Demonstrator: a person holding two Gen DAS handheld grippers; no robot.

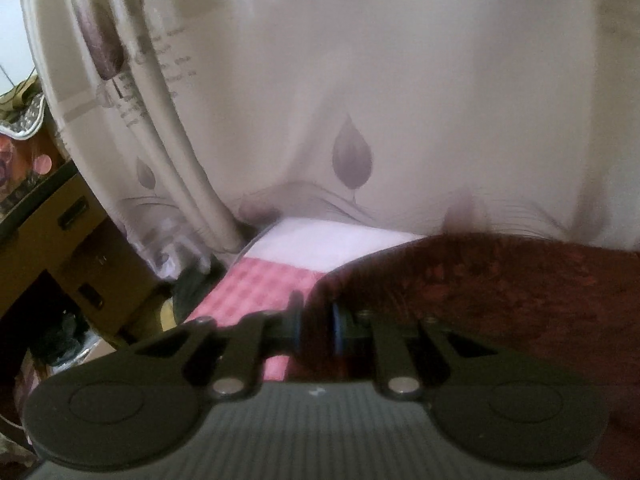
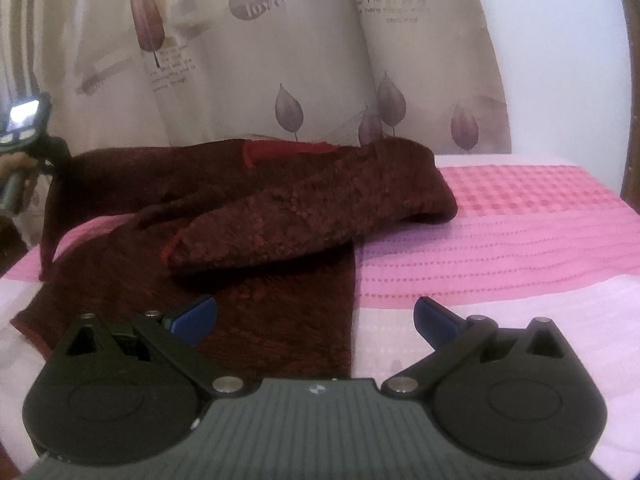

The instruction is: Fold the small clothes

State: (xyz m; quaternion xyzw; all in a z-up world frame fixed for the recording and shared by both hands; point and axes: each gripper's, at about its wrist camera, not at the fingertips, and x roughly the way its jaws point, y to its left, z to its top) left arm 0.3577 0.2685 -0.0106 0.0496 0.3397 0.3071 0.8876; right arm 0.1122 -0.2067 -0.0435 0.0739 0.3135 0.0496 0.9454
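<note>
Pink checked bedding (image 2: 520, 216) with a white band along its near edge is seen as the surface that carries the work. Nearest in the right wrist view, the right gripper (image 2: 316, 316) is held with its blue pads (image 2: 196, 314) spread wide, nothing between them, over the near edge of a dark red sweater (image 2: 280, 208). That garment is spread toward the left side of the bedding, with one sleeve laid across its body. At the far left edge, the left gripper (image 2: 22, 120) is partly cut off. In the blurred left wrist view, the left gripper (image 1: 316, 322) is closed on the dark red sweater (image 1: 500, 280), a fold of which is pinched between the pads. Behind everything, a leaf-printed curtain (image 2: 280, 60) is hung; its lettering is hard to read.
</note>
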